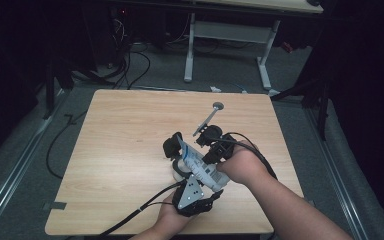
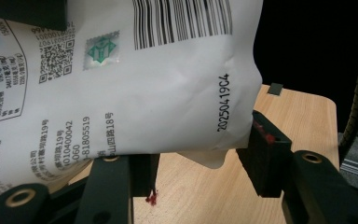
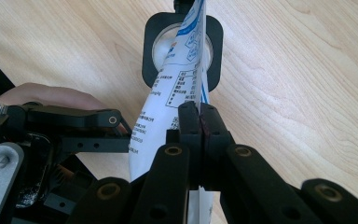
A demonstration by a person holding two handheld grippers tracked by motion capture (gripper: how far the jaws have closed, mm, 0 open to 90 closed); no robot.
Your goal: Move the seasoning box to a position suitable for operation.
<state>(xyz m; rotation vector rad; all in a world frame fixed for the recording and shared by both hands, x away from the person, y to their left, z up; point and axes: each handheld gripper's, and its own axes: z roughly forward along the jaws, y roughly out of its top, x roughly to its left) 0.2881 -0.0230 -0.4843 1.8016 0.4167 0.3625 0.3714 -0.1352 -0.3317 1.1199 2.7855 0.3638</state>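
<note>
A white printed pouch [image 1: 196, 164] with a barcode [image 2: 121, 79] hangs slanted between both grippers over the table [image 1: 125, 130]. My right gripper [image 3: 199, 114] is shut on the pouch's thin edge [image 3: 168, 93]; in the high view the right gripper [image 1: 212, 152] is right of the pouch. My left gripper [image 2: 200, 163] holds the pouch's lower body, its pads pressing both sides; the high view has the left gripper [image 1: 192, 187] near the front edge. The pouch's far end points at a white cup in a black square holder [image 3: 151, 46], which is also in the high view [image 1: 172, 146].
A slim metal tool with a round end [image 1: 209, 119] lies on the table behind the right gripper. Cables [image 1: 130, 215] trail off the front edge. A white-legged desk [image 1: 230, 32] stands on the floor beyond the table.
</note>
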